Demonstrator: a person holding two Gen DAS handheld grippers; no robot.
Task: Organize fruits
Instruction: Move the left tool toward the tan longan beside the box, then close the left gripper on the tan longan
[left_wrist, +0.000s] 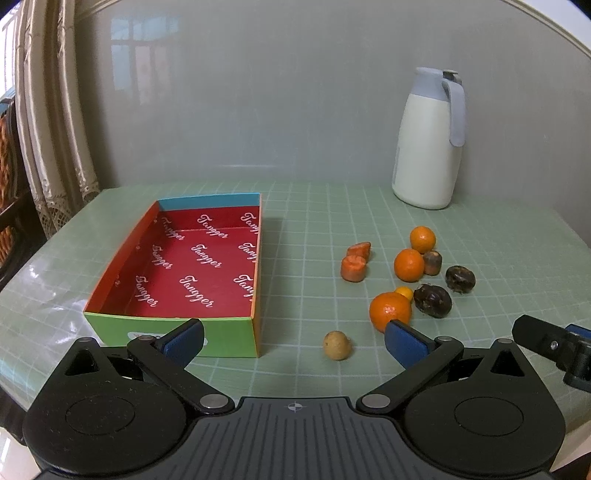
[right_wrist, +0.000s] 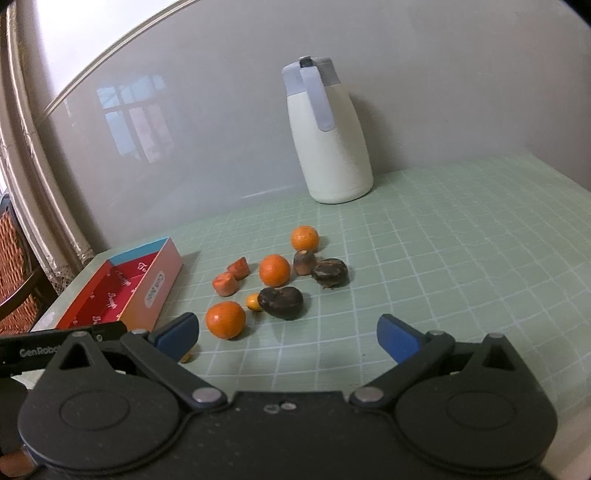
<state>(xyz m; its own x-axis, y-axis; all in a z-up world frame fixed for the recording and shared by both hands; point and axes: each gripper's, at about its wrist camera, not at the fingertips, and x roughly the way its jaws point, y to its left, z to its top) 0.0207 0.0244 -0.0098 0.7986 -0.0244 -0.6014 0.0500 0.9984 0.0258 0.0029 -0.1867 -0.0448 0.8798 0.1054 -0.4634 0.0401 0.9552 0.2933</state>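
An empty cardboard box (left_wrist: 173, 332) with a red printed inside sits on the left; it also shows in the right wrist view (right_wrist: 147, 291). Loose fruits lie to its right: three oranges (left_wrist: 389, 310) (right_wrist: 225, 319), a tiny orange one (left_wrist: 404, 292), two carrot-like pieces (left_wrist: 353, 267), two dark fruits (left_wrist: 432, 300) (right_wrist: 280, 302), a brown stub (left_wrist: 432, 262) and a small tan round fruit (left_wrist: 337, 345). My left gripper (left_wrist: 293, 341) is open and empty, just before the tan fruit. My right gripper (right_wrist: 288, 334) is open and empty, short of the fruits.
A white jug (left_wrist: 428, 140) with a grey-blue lid and handle stands at the back by the grey wall (right_wrist: 332, 133). The table has a green grid mat (left_wrist: 480, 229). A curtain (left_wrist: 48, 110) and a wicker chair (right_wrist: 14, 266) are at the left.
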